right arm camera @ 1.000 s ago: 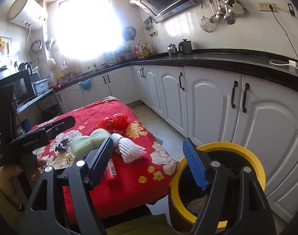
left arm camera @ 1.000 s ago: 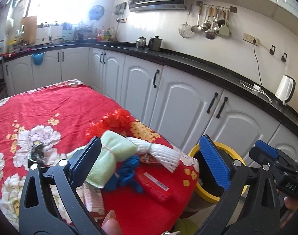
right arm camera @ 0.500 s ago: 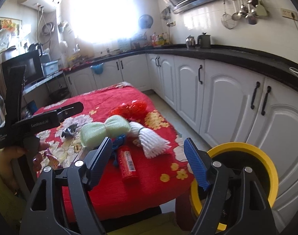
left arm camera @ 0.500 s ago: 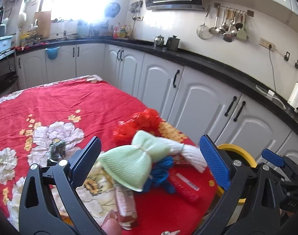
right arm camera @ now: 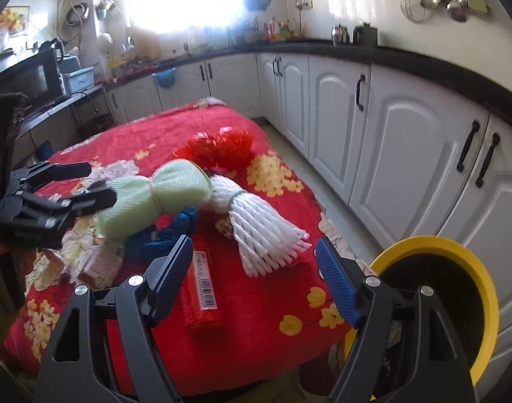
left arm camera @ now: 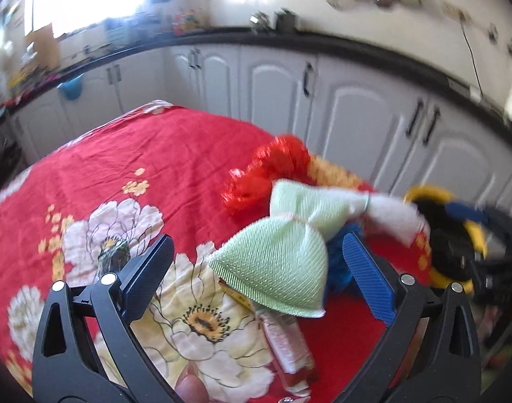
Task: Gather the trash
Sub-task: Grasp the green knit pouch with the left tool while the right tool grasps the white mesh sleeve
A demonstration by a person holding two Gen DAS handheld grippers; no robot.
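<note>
- The right wrist view alone shows clearly a red tube (right arm camera: pixel 202 288) with a barcode, lying between white net (right arm camera: pixel 266 235) and blue wad (right arm camera: pixel 162 235) on the bench (right arm camera: pixel 272 319).
- The left wrist view is blurred; green net (left arm camera: pixel 283 262) lies over a pink packet (left arm camera: pixel 286 346).
- Left gripper (left arm camera: pixel 256 268) fingers spread, empty, just before the green net.
- Right gripper (right arm camera: pixel 254 275) fingers apart, empty, above the tube.
- Yellow-rimmed bin (right arm camera: pixel 477 275) beside the bench; contents too dark to tell.

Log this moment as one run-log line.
left gripper: open, at green foam net | right gripper: open, empty | bin: off table edge
</note>
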